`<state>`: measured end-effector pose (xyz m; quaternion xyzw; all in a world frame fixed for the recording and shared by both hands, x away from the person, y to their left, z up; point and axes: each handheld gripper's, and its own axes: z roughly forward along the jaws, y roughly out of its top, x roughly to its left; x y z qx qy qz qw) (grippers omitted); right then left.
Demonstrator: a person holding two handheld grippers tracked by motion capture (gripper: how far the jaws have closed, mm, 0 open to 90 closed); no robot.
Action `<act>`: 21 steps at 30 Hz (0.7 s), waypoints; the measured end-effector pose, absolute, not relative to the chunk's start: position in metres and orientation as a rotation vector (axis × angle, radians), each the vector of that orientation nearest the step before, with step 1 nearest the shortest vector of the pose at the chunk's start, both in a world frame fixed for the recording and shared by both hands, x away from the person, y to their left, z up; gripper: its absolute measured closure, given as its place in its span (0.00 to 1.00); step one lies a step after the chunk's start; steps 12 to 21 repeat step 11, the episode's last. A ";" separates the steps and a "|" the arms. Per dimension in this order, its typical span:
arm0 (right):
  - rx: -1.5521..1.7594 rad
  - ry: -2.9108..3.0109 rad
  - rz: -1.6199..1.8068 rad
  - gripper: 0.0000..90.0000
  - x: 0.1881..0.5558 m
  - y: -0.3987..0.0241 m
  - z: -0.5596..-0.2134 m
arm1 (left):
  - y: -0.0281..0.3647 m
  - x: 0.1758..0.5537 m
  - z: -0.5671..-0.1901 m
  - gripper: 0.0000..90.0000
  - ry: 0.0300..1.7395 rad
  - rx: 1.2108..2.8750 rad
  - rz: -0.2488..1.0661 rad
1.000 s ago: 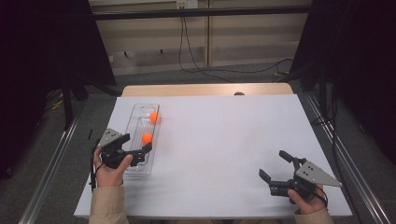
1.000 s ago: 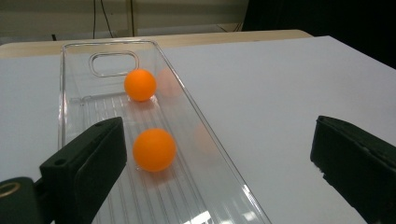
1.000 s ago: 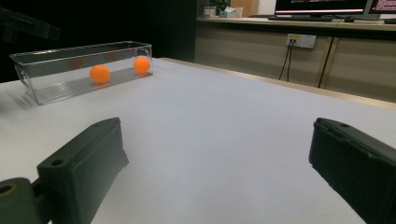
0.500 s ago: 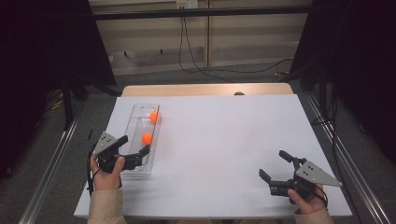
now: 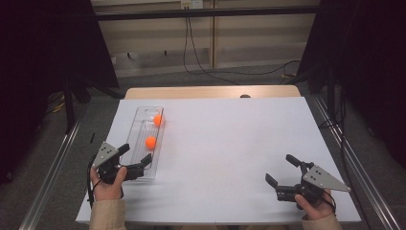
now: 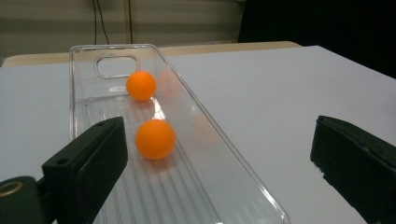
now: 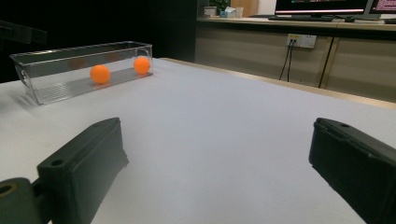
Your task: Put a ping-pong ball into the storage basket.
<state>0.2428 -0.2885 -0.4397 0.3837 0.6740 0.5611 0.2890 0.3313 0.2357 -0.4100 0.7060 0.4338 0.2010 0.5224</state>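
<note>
**Risk check: left gripper at the near end of the ball tray**

My left gripper (image 5: 136,160) sits with jaws spread wide at the near end of the clear tray (image 6: 84,93), empty. The near ball (image 6: 155,139) lies mid-tray; the far ball (image 6: 141,86) rests close to the handle cut-out. My right gripper (image 5: 282,172) is also spread wide and empty, well apart at the table's right.

I judge three hazards. A jaw may clip the tray wall and slide the light tray. A hard pinch may squirt the smooth ball away. A nudged ball may roll along the ribbed floor.

The white table (image 5: 230,143) is flat and bare. Beyond it, cables (image 5: 191,52) hang down a pale wall; dark curtains flank both sides.
</note>
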 end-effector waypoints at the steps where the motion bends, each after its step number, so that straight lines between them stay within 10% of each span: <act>1: 1.024 1.799 1.498 0.03 0.243 -0.288 -0.440 | 0.236 0.331 -0.410 0.04 1.039 1.691 0.481; 21: 1.020 1.803 1.496 0.03 0.243 -0.288 -0.440 | 0.244 0.321 -0.416 0.04 1.026 1.649 0.503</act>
